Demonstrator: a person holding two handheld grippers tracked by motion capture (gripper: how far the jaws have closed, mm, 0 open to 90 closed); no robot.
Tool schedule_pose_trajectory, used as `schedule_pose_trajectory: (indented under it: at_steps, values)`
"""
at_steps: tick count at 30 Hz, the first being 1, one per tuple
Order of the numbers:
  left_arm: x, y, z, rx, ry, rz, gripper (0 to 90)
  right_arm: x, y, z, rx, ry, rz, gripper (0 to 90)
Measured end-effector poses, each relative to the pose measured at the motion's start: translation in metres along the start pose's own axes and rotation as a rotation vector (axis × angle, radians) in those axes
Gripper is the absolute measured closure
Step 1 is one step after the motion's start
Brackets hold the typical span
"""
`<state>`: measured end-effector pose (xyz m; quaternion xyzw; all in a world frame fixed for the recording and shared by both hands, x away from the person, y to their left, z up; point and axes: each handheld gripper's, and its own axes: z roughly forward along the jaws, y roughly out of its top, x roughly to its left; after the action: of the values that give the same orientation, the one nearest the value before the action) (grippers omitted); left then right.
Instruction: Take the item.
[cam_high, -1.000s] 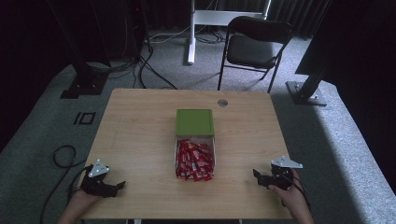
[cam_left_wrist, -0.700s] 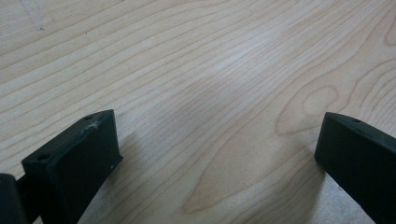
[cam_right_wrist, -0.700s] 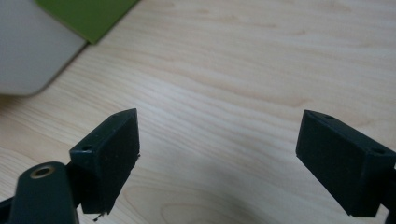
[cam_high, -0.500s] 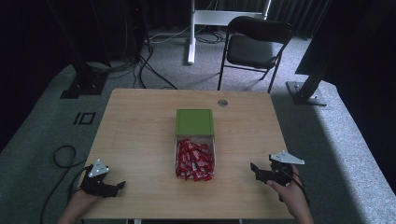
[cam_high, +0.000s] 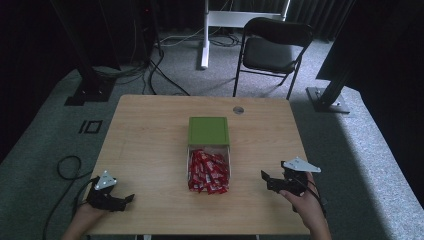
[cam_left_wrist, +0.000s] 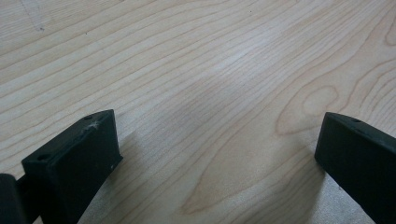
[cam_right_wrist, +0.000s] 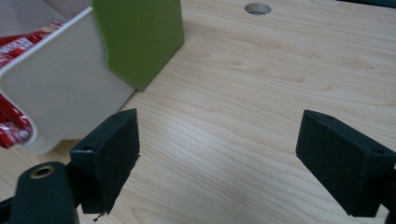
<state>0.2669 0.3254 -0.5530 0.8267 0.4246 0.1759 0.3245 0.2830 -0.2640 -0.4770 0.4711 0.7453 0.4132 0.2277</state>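
Observation:
A white tray (cam_high: 189, 156) heaped with red packets (cam_high: 208, 171) lies mid-table, its far end under a green lid (cam_high: 208, 131). In the right gripper view the tray's white wall (cam_right_wrist: 65, 88) and the green lid (cam_right_wrist: 140, 37) stand just beyond the left jaw. My right gripper (cam_high: 267, 180) hovers open right of the tray, nothing between its jaws (cam_right_wrist: 217, 158). My left gripper (cam_high: 129, 199) rests open near the front left edge. Its own view has bare wood between wide jaws (cam_left_wrist: 215, 154).
A round cable hole (cam_high: 238, 110) sits near the table's far edge, also ahead of the right gripper as the hole (cam_right_wrist: 257, 8). A black chair (cam_high: 272, 50) and stand legs (cam_high: 204, 45) are on the floor beyond. Cables (cam_high: 65, 167) lie left of the table.
My right gripper has moved left toward the tray and lifted slightly. The left gripper has stayed in place.

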Motion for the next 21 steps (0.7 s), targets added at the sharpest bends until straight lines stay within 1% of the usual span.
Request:
schedule_pose_trajectory:
  at_steps: [10, 17, 21]
  values:
    - [0.0, 0.0, 0.0, 0.0, 0.0, -0.001, 0.7, 0.015, 0.013, 0.005, -0.018, 0.033, -0.018, 13.2]
    - [0.0, 0.0, 0.0, 0.002, 0.0, 0.0, 0.7, 0.029, 0.026, 0.009, -0.035, 0.064, -0.042, 13.2]
    - [0.0, 0.0, 0.0, 0.001, 0.0, 0.0, 0.7, 0.037, 0.031, 0.011, -0.036, 0.085, -0.058, 13.2]
